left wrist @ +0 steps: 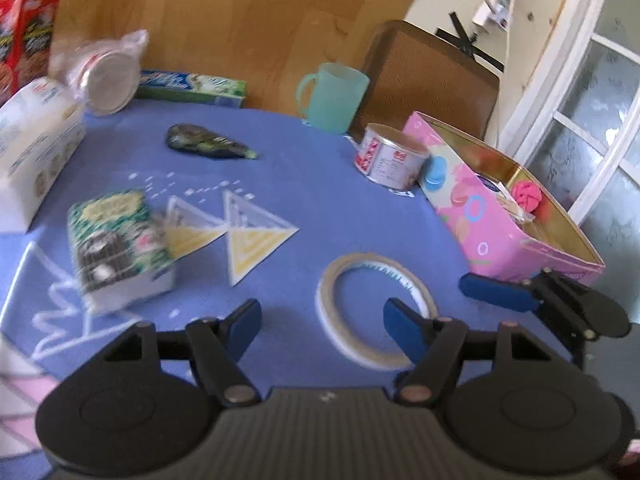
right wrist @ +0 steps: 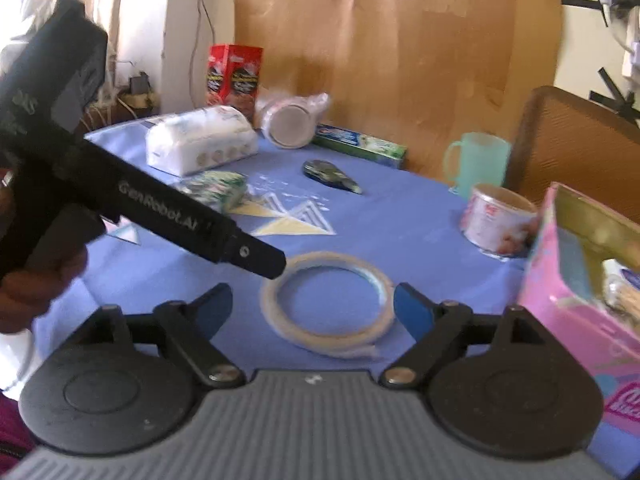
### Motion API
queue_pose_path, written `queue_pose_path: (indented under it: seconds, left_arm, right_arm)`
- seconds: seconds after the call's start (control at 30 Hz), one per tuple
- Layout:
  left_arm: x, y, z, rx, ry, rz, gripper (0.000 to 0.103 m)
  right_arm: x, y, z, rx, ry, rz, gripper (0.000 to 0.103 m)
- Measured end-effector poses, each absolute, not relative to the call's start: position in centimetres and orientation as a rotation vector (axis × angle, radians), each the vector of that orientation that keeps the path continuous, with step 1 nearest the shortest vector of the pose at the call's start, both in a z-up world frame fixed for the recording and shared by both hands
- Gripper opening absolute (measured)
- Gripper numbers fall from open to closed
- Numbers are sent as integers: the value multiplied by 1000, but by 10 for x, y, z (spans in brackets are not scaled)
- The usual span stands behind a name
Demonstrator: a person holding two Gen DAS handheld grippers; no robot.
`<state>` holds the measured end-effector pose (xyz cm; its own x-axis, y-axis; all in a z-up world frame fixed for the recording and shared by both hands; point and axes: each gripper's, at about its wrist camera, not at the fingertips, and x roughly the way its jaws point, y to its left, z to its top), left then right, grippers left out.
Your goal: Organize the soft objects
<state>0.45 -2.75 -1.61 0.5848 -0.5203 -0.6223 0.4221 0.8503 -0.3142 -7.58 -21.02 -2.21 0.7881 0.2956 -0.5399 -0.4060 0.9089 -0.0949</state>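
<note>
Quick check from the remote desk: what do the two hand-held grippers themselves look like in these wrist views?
Both match: the left hand-held gripper and right hand-held gripper have blue finger pads on black linkage arms with metal pivot pins, round black discs either side, and a ribbed grey base. The left one's black body carries white "GenRobot.AI" lettering. No cables visible.

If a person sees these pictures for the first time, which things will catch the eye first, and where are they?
The pale roll of tape lies flat on the blue tablecloth, right in front of both open grippers, left gripper and right gripper. At the right edge stands the bright pink tin, open, with a pink ball inside. At the back, a mint green mug stands near a small can.
</note>
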Motion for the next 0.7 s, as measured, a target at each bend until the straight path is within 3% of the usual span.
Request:
queue_pose_path:
  seconds: [0.1,0.13,0.2,0.33,0.43,0.7]
  left_arm:
    - [13,-47,-21,-75,770,-543,57]
    - [13,-51,-22,-44,757,-544,47]
    - [11,-58,-22,-16,751,-547,39]
    - [12,-53,-10,-73,768,-563,39]
    - [7,-64,16,-57,684,-599,39]
    - [13,-166,68,50,534,-820,39]
  right_arm:
    - [-56,-216,-36,-176,626,389,89]
    - [-52,-219,-38,-130,629,405,89]
    - [-51,-217,-37,-118,626,425,82]
    - [-61,-220,-32,-102,566,427,80]
    - [-73,-228,-14,-103,468,384,80]
    - [-91,-295,20,-99,308,116,80]
